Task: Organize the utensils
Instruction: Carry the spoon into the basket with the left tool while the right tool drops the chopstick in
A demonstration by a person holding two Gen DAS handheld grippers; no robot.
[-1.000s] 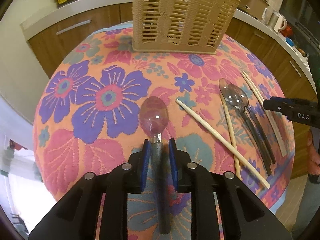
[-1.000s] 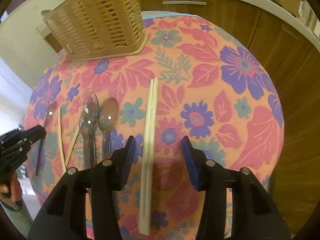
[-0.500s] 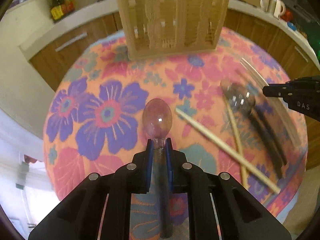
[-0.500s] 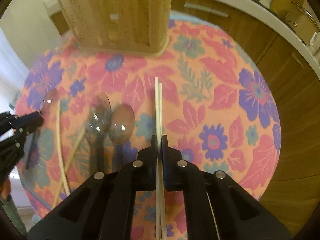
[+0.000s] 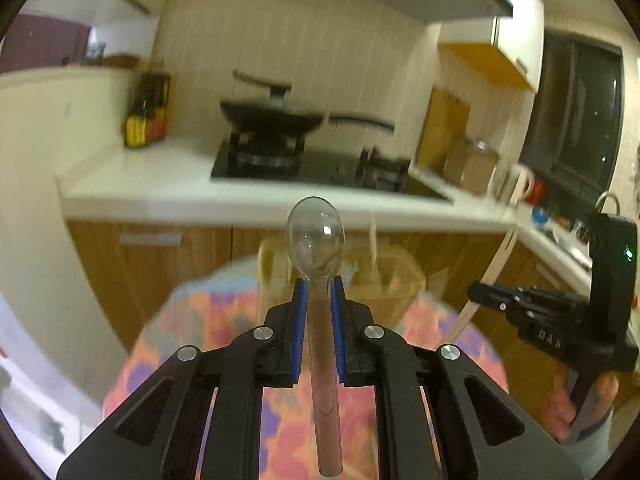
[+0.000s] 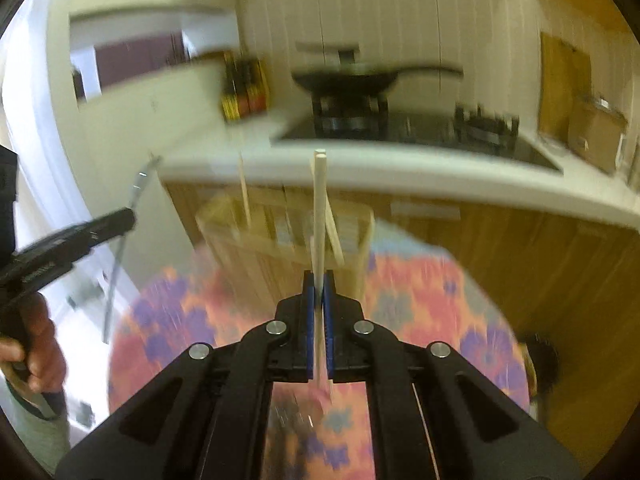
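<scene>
My left gripper [image 5: 318, 288] is shut on a clear plastic spoon [image 5: 316, 240], held up in the air with the bowl pointing forward. My right gripper [image 6: 319, 280] is shut on a pair of pale chopsticks [image 6: 319, 208], also lifted and pointing up. The beige slotted basket [image 5: 384, 280] stands blurred on the floral table ahead of both grippers; it also shows in the right wrist view [image 6: 276, 236]. The right gripper with its chopsticks [image 5: 500, 256] shows at the right of the left wrist view. The left gripper and spoon [image 6: 120, 232] show at the left of the right wrist view.
The round table with the floral cloth [image 5: 208, 320] lies below. Behind it runs a white counter [image 5: 168, 184] with a stove, a black wok [image 5: 272, 120] and bottles [image 5: 146, 120]. Wooden cabinets [image 6: 520, 264] stand under the counter.
Both grippers have lifted off the table and tilted upward, carrying the spoon and the chopsticks. The remaining utensils on the table have dropped out of view.
</scene>
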